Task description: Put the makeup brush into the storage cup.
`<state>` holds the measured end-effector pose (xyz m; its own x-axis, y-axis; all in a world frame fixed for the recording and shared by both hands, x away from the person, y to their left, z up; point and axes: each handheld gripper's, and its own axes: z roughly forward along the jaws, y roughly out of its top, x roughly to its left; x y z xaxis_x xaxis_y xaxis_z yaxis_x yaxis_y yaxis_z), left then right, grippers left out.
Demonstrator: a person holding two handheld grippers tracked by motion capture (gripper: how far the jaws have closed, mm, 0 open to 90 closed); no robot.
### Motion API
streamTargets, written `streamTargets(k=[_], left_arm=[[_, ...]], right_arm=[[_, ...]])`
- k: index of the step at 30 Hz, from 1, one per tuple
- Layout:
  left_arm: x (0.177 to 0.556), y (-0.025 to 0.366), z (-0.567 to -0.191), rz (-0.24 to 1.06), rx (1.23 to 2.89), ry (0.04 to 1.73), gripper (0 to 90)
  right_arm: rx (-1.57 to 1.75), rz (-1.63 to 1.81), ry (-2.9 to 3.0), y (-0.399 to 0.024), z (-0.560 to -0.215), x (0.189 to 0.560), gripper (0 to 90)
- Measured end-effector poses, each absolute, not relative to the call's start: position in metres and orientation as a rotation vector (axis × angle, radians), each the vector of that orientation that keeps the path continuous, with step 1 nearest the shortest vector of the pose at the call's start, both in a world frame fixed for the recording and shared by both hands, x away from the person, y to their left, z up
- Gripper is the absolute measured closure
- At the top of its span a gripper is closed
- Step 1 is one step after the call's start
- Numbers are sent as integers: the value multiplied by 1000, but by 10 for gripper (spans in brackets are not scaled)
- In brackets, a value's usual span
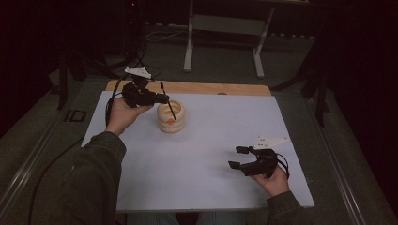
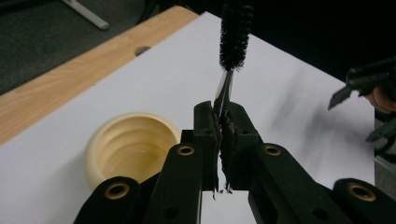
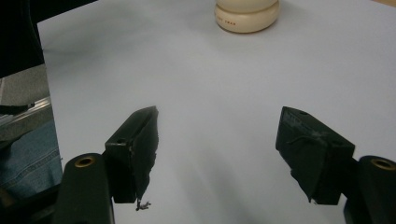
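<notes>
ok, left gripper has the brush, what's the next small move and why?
Probably lower the brush tip into the cup. The left gripper is shut on the thin black bristle brush, beside the open cream ribbed plastic cup, bristles outside it. The right gripper rests open, apart.

A cream ribbed plastic cup (image 1: 170, 116) stands on the white sheet-covered table (image 1: 211, 140), toward its far left; a thin black bristle brush (image 1: 168, 104) leans above it.
</notes>
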<state>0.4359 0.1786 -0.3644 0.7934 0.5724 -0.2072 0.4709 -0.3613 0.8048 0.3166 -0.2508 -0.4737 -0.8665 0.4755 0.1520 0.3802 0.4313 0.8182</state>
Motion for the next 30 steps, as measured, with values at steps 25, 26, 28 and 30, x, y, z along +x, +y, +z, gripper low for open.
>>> streamTargets(k=[25,26,28,30], left_arm=[[468,180,-370,191,1986,941,857],[469,180,-371,197,1995,944,857],[469,181,-374,196,1992,952,857],[469,182,-378,198,1990,965,857]], right_arm=[[764,1434,2547,-255,-472,317,298],[761,1434,2544,-256,-471,317,298],[760,1433,2544,-256,-471,317,298],[758,1433,2540,-256,-471,317,298]])
